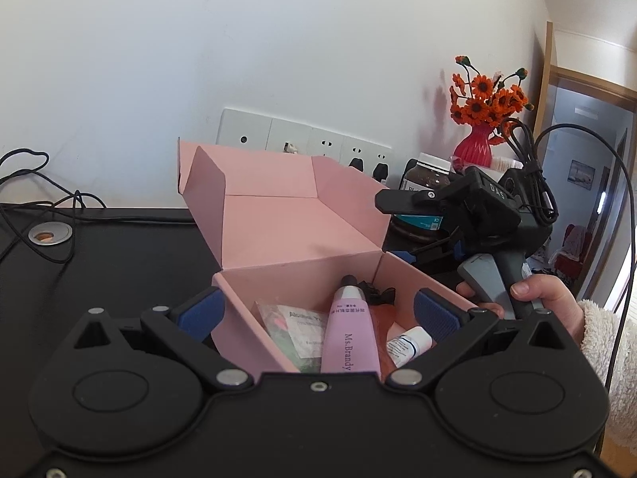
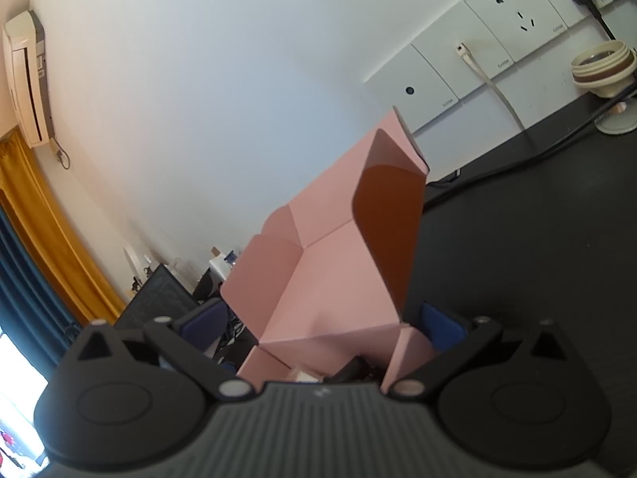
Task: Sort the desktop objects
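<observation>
An open pink cardboard box (image 1: 302,235) stands on the black desk (image 1: 119,263) with its lid raised. Inside lie a pink "Ms.Brandy" tube (image 1: 350,330), a wipes packet (image 1: 296,330), a small white tube (image 1: 408,344) and a black bow (image 1: 378,292). My left gripper (image 1: 318,312) is open, its blue pads on either side of the box's near end, holding nothing. A hand (image 1: 545,298) holds my right gripper (image 1: 398,229) open by the box's right edge. In the right wrist view, the right gripper (image 2: 322,322) straddles the pink box (image 2: 330,263) at its lid hinge.
Behind the box are a dark jar (image 1: 428,175), a red vase of orange flowers (image 1: 477,147) and wall sockets (image 1: 302,139) with plugs. Cables (image 1: 40,199) and a metal grommet (image 1: 49,235) lie at the desk's left. A beige cup-like object (image 2: 603,67) stands by the sockets.
</observation>
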`<control>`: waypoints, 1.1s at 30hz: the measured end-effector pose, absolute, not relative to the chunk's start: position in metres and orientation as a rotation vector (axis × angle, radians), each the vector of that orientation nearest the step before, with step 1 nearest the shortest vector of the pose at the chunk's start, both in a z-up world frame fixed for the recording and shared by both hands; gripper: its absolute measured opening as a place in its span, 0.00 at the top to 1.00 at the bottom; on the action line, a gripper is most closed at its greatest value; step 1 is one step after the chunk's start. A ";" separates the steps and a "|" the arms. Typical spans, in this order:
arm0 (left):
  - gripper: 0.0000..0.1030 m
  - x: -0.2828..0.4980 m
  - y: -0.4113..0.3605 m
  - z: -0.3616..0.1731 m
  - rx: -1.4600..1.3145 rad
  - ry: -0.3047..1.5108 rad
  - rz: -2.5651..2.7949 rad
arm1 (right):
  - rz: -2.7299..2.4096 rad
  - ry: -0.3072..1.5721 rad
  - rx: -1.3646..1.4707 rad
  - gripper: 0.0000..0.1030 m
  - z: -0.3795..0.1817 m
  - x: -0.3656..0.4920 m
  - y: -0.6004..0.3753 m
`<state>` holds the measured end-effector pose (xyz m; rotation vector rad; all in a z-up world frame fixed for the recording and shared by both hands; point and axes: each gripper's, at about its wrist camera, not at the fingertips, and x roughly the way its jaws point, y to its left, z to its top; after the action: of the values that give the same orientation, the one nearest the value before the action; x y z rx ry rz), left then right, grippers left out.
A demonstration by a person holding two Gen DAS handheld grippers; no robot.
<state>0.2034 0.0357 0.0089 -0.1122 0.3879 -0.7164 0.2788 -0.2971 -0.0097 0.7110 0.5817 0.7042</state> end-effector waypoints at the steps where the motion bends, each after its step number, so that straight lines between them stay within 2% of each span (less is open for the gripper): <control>1: 0.00 0.203 0.037 0.009 -0.120 0.384 -0.714 | 0.705 0.582 0.713 0.01 -0.010 0.279 -0.297; 14: 0.00 0.202 0.047 0.013 -0.171 0.340 -0.691 | 0.707 0.595 0.705 0.01 -0.011 0.281 -0.296; 23: 0.00 0.209 0.032 0.013 -0.121 0.396 -0.695 | 0.711 0.610 0.731 0.01 -0.013 0.284 -0.297; 33: 0.00 0.235 0.036 0.010 -0.238 0.486 -0.701 | 0.722 0.621 0.772 0.01 -0.015 0.287 -0.299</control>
<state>0.2351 0.0361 0.0098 -0.2377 0.4857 -0.7012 0.2867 -0.2992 -0.0150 0.7720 0.6214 0.7222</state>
